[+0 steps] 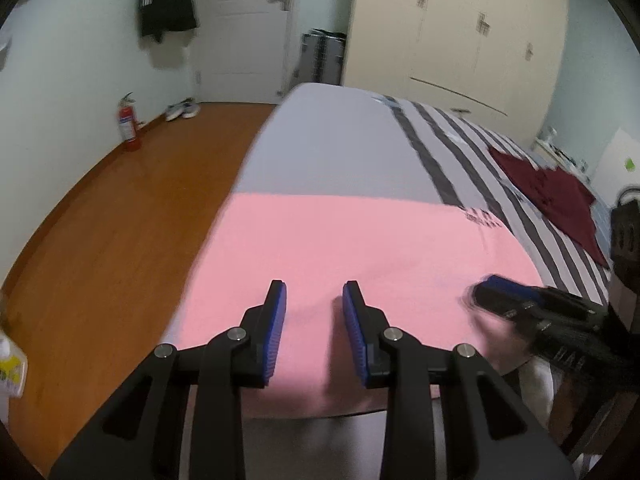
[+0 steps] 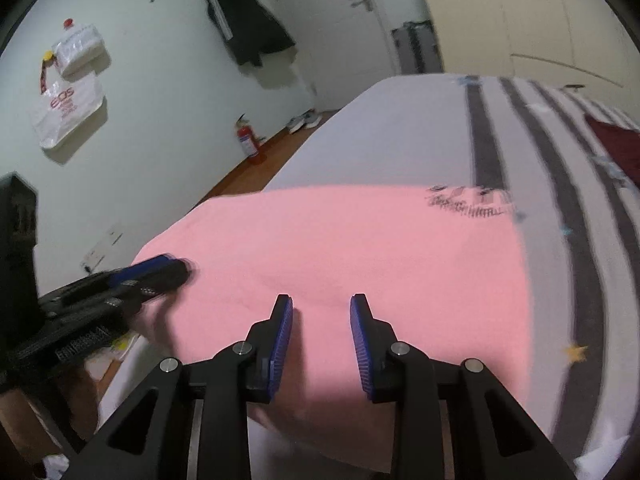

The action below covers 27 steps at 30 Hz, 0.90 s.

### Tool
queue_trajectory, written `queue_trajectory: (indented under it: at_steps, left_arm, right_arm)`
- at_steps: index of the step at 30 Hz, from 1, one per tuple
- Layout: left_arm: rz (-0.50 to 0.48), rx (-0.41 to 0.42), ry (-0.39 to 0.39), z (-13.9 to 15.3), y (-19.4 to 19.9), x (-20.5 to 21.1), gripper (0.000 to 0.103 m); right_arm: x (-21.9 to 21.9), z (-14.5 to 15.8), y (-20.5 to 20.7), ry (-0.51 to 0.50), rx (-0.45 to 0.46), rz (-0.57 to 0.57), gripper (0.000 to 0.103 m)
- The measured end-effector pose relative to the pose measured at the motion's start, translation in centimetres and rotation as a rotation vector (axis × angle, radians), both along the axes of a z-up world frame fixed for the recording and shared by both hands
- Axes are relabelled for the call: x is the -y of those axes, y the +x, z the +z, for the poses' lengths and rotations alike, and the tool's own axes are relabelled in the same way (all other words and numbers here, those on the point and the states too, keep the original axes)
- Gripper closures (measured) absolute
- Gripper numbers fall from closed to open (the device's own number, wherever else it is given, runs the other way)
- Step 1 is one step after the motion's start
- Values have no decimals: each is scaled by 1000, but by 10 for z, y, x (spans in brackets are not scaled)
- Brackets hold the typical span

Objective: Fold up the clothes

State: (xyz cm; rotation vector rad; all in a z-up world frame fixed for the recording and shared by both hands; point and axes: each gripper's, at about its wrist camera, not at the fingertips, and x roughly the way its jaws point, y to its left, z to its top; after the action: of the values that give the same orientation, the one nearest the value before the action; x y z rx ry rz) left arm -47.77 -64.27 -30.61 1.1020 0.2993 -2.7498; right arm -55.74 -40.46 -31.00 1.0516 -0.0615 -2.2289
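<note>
Pink shirt (image 1: 340,256) lies flat on bed (image 1: 332,140) near edge. Left gripper (image 1: 314,292) and right gripper (image 2: 322,306) hover over it, jaws spread, pinching nothing. Maroon garment (image 1: 556,196) farther right on bed. Fire extinguisher (image 1: 128,124) and shoes (image 1: 182,109) by wall; nothing blocks shirt.

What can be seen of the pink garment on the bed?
The pink garment is plain, soft-looking fabric lying flat and smooth across the near end of the bed, its far edge straight. Dark, blurred print sits near its far right corner. Its near edge hangs over the end of the bed. The left gripper and right gripper are over its near part, jaws apart with nothing clamped between them; whether their tips touch the cloth cannot be told.
</note>
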Motion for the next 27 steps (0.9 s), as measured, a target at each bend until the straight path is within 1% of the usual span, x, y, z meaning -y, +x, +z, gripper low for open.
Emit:
queue_trajectory:
  at_steps: [1, 2, 3, 5, 10, 14, 17, 20, 23, 25, 26, 27]
  left_arm:
    - [14, 7, 14, -5, 4, 8, 75]
    - [23, 15, 40, -10, 6, 15, 76]
    - [24, 23, 62, -14, 8, 17, 76]
    - [20, 27, 58, -21, 7, 15, 76]
    - [42, 16, 99, -23, 1, 17, 76]
    - [60, 29, 74, -6, 7, 15, 76]
    - [87, 34, 62, 7, 16, 10, 75]
    - [98, 43, 42, 19, 31, -5, 75]
    - [100, 42, 42, 33, 46, -28, 75]
    - [98, 34, 37, 44, 59, -48, 74]
    - [103, 30, 30, 49, 64, -59, 72]
    - [108, 25, 25, 55, 69, -69, 65]
  right_arm:
    - [-7, -1, -4, 0, 4, -16, 76]
    - [-15, -4, -9, -1, 12, -31, 79]
    - [-22, -7, -12, -14, 27, -34, 86]
    - [-31, -14, -11, -24, 33, -25, 95]
    - [-43, -21, -12, -45, 44, -25, 98]
    - [-49, -13, -12, -24, 30, -33, 99]
    - [-66, -4, -10, -1, 9, -60, 99]
    - [-91, 6, -6, 30, 0, -118, 87]
    - [-111, 17, 2, 32, 3, -142, 87]
    - [-123, 24, 11, 41, 1, -142, 79]
    - [-129, 30, 17, 39, -8, -133, 71]
    - [-134, 37, 23, 36, -20, -123, 63]
